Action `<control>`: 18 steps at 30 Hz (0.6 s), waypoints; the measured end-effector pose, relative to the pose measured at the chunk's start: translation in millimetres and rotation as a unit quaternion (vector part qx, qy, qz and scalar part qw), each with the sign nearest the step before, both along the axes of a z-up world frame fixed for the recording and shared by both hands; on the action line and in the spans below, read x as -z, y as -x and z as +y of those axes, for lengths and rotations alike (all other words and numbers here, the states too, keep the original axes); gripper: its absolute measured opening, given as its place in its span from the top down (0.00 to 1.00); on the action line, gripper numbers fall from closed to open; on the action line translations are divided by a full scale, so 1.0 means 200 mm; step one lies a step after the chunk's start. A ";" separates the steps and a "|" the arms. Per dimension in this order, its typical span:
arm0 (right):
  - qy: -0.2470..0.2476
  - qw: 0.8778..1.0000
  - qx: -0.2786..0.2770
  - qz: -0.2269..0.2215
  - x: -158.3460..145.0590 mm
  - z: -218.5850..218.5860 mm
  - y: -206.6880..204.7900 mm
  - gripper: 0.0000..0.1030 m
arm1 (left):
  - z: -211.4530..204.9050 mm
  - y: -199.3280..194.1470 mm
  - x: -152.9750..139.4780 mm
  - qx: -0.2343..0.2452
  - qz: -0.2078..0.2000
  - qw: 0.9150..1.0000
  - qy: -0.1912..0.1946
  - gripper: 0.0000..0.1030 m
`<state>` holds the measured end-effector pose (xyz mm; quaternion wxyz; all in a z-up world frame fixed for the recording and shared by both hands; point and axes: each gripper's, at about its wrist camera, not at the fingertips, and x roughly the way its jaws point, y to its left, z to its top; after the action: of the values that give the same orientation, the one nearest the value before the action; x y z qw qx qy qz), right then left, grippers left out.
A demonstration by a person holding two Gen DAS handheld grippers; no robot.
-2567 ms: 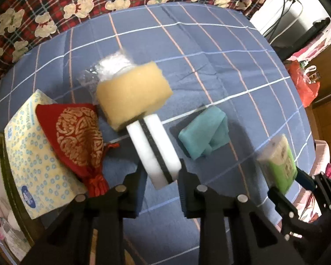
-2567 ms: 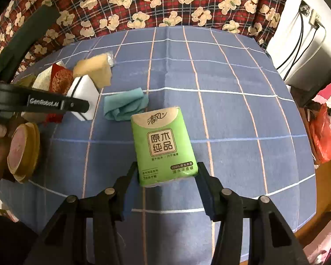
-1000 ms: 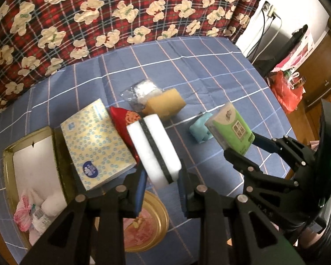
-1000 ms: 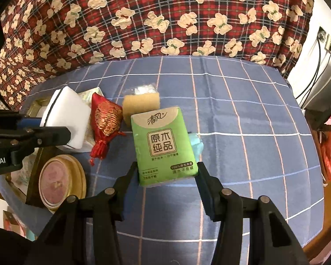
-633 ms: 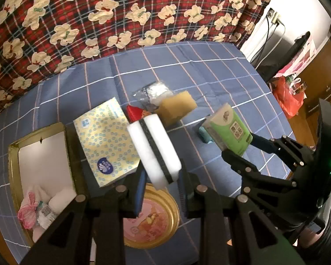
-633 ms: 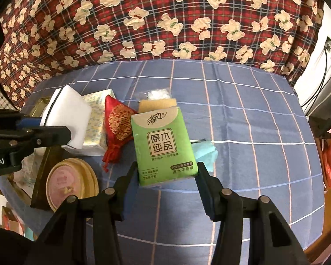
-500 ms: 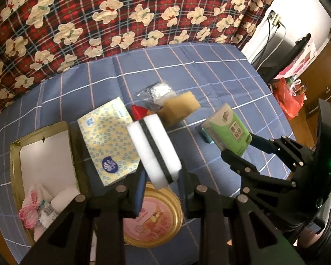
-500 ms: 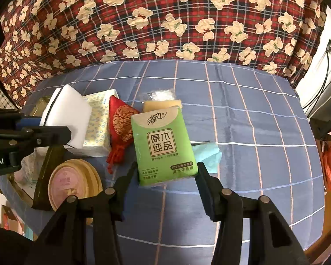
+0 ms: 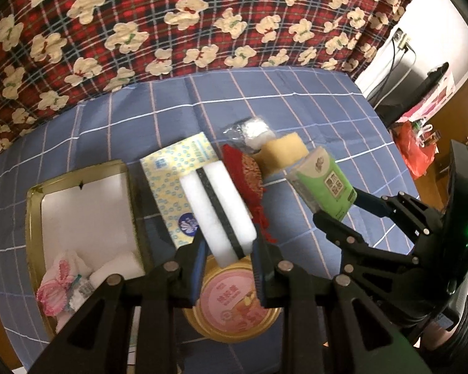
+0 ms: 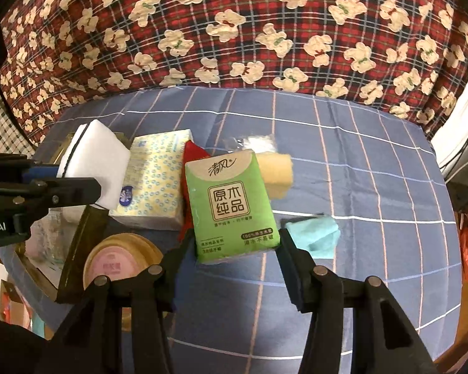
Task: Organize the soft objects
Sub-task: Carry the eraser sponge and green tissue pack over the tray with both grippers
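Now carried for sorting | white sponge (image 9: 219, 208) is clamped by left gripper (image 9: 227, 251) | green tissue pack (image 10: 231, 202) is clamped by right gripper (image 10: 234, 246) | gold tin (image 9: 34, 218) is judged the destination.

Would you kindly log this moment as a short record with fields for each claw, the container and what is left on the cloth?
left claw: shut on white sponge
right claw: shut on green tissue pack
gold tin: open, a few small soft items in one end
on blue cloth: yellow tissue box, red pouch, yellow sponge, teal cloth, clear packet, round lid
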<state>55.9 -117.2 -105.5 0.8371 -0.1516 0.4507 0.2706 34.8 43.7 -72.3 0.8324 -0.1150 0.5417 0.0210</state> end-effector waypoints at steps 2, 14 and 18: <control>0.000 1.000 -0.004 0.000 0.00 0.03 0.00 0.49 | 0.02 0.01 0.00 -0.005 0.000 1.000 0.000 0.76; 0.001 0.999 -0.034 -0.002 0.00 0.17 0.02 0.49 | 0.16 0.07 0.01 -0.036 0.001 0.999 0.002 0.76; 0.001 0.999 -0.045 -0.002 0.00 0.23 0.02 0.49 | 0.20 0.09 0.01 -0.046 0.002 0.999 0.002 0.76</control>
<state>51.7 -72.1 -105.9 0.8246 -0.1728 0.4423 0.3077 16.2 83.9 -74.3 0.8293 -0.1420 0.5373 0.0585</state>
